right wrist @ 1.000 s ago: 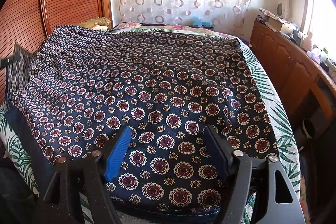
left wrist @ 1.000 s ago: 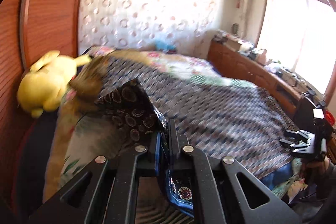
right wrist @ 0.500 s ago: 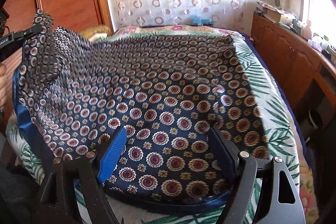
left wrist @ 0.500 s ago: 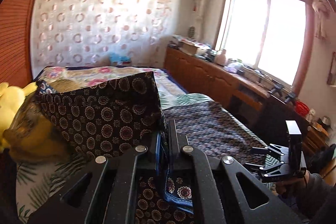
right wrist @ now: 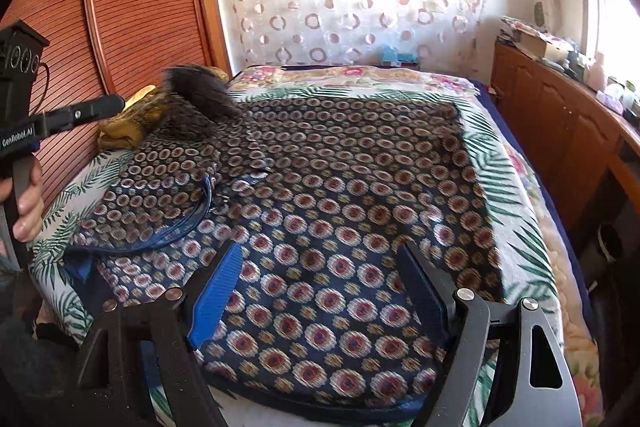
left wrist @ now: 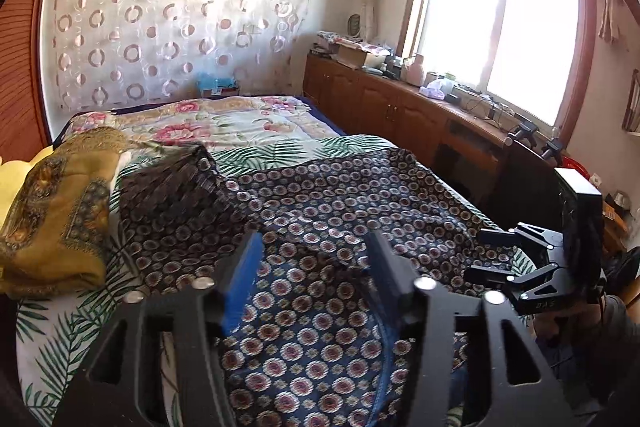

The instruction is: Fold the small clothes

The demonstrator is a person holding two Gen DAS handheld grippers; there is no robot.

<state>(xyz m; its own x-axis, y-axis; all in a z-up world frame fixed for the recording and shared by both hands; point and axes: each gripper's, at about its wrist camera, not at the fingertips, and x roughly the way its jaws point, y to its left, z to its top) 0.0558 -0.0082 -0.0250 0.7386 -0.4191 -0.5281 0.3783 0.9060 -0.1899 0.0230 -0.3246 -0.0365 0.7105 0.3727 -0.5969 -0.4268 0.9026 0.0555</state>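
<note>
both grippers spread and empty, left gripper (left wrist: 312, 267) nearer the patterned garment's (right wrist: 340, 187) flipped-over flap (right wrist: 160, 195), right gripper (right wrist: 320, 291) over its near hem.

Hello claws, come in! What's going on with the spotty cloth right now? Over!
Left claw open, empty. Right claw open, empty. Spotty cloth lying on the bed, left edge flopped over. Yellow folded cloth beside it, not blocking.
</note>
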